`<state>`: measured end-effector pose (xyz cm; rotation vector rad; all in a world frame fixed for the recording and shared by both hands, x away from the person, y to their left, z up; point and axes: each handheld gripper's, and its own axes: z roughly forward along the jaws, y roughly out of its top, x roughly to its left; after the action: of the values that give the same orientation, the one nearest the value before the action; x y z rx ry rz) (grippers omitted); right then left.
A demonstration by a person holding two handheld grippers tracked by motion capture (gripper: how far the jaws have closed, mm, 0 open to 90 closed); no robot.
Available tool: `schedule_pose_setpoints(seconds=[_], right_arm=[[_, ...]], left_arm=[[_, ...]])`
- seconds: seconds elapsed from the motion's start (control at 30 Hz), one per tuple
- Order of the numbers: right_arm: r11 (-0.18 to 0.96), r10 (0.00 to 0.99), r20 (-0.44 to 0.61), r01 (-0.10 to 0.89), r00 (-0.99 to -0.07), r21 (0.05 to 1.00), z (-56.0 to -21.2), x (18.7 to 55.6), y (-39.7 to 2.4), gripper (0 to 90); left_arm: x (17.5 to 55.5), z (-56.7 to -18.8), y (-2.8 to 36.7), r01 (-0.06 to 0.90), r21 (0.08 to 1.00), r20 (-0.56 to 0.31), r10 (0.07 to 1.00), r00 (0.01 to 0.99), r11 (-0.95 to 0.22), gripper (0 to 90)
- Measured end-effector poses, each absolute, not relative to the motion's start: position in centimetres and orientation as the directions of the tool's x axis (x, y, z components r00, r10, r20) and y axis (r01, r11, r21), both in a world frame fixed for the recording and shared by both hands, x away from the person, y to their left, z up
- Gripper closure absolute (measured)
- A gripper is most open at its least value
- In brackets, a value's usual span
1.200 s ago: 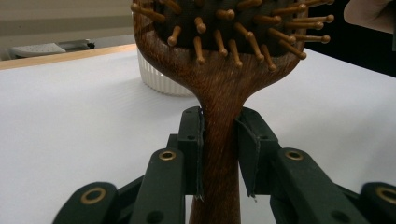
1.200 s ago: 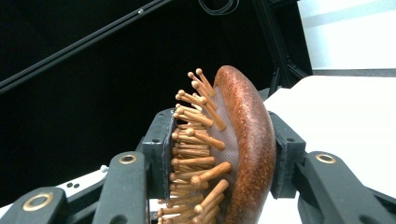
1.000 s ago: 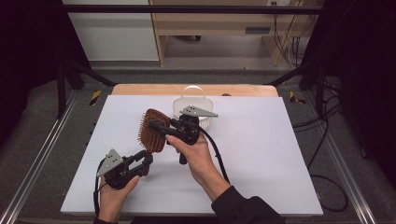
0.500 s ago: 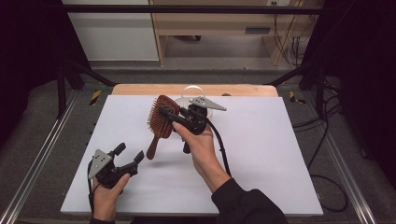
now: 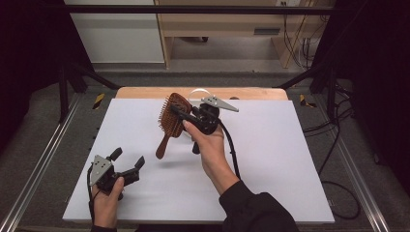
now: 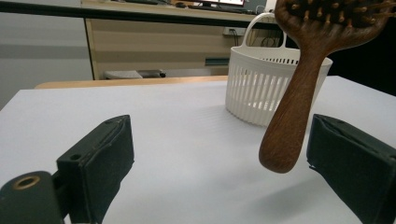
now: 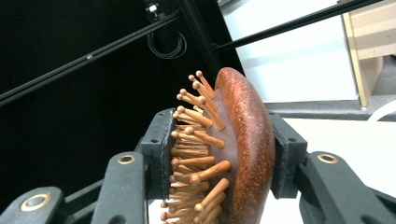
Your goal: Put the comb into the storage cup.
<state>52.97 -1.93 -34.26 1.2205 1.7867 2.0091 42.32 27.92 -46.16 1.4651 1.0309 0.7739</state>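
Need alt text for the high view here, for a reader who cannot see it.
Over a white table, the right gripper holds a wooden hairbrush by its head, handle hanging down clear of the surface. The left gripper rests near the front left, jaws open with nothing between them, and a white basket peeks out behind the brush.

The jaws have just been opening and stand wide apart. A brush (image 6: 299, 93) handle hangs near the right jaw. Behind it stands a basket (image 6: 261, 88).

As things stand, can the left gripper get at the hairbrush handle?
Probably yes. The left gripper is open and empty, and the hairbrush hangs from the right gripper with its handle free, just ahead of the left jaws.
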Motion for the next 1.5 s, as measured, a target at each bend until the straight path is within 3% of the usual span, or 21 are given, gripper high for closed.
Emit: schedule_pose_setpoints(seconds=[0.73, 1.5], right_arm=[[-0.298, 0.642, 0.460, 0.353, -0.613, 0.887, -33.1, 53.8, -3.1, 50.9], [-0.374, 0.687, 0.452, 0.257, -0.569, 0.891, -29.5, 56.7, -3.6, 50.9]], left_arm=[[42.6, -46.7, 28.7, 0.160, 0.987, -0.045, 0.940, 0.339, -0.010, 6.6], [42.6, -46.9, 28.3, 0.163, 0.986, -0.025, 0.943, 0.333, -0.032, 6.6]])
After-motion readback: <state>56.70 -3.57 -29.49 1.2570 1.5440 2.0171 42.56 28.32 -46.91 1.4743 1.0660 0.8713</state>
